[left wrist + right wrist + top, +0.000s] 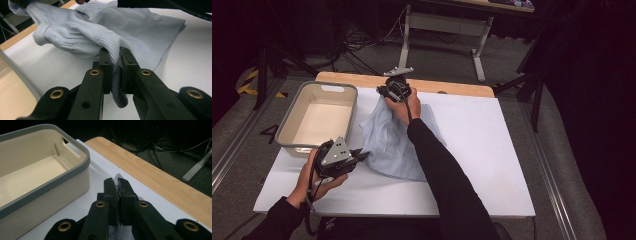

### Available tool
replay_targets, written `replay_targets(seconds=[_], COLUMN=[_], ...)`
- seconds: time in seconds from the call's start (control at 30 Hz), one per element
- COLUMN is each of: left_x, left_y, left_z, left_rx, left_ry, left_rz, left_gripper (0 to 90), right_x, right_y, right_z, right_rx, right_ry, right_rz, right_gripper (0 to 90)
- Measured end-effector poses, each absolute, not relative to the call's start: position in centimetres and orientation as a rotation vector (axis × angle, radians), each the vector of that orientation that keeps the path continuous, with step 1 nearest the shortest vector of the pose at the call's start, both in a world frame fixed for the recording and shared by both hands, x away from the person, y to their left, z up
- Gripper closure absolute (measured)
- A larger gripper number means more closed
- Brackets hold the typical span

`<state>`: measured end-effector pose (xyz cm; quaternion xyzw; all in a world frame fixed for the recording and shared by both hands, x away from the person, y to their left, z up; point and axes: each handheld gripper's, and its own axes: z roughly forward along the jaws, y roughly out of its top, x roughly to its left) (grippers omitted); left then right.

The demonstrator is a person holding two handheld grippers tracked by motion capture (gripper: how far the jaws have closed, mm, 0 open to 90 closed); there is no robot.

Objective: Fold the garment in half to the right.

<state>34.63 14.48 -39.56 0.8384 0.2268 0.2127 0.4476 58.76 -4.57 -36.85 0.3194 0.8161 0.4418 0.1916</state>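
two narrow pinches carry the pale blue knitted sweater point(389, 140) over the white counter point(492, 150): left gripper point(115, 62) and right gripper point(117, 188) fingers each clamp only an edge, so cloth could slip or snag the beige plastic tub point(319, 117).

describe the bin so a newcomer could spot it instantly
On the white table top, look at the far left corner, beside the pale blue knit garment. The bin is a beige rectangular tub with a grey rim and handle cutouts, the one rigid container there.
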Motion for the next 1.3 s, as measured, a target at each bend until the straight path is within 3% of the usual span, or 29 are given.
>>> replay_targets(seconds=[0.4, 0.67, 1.3], left_x=[35.6, 36.2, 37.6], left_y=[10.2, 6.1, 0.7], left_z=[-39.4, -40.0, -42.0], left_rx=[2.100, 2.147, 2.187], left_ry=[0.451, 0.343, 0.289], left_rz=[0.489, 0.446, 0.383], left_gripper=[82.5, 82.4, 81.9], right_x=[58.5, 57.9, 57.7], right_y=[-6.5, -9.9, -16.5], right_z=[-36.4, -35.8, -36.6], right_rx=[0.909, 0.893, 0.948], right_ry=[2.294, 2.274, 2.250], right_rz=[1.224, 1.263, 1.214], right_gripper=[86.4, 86.4, 86.1])
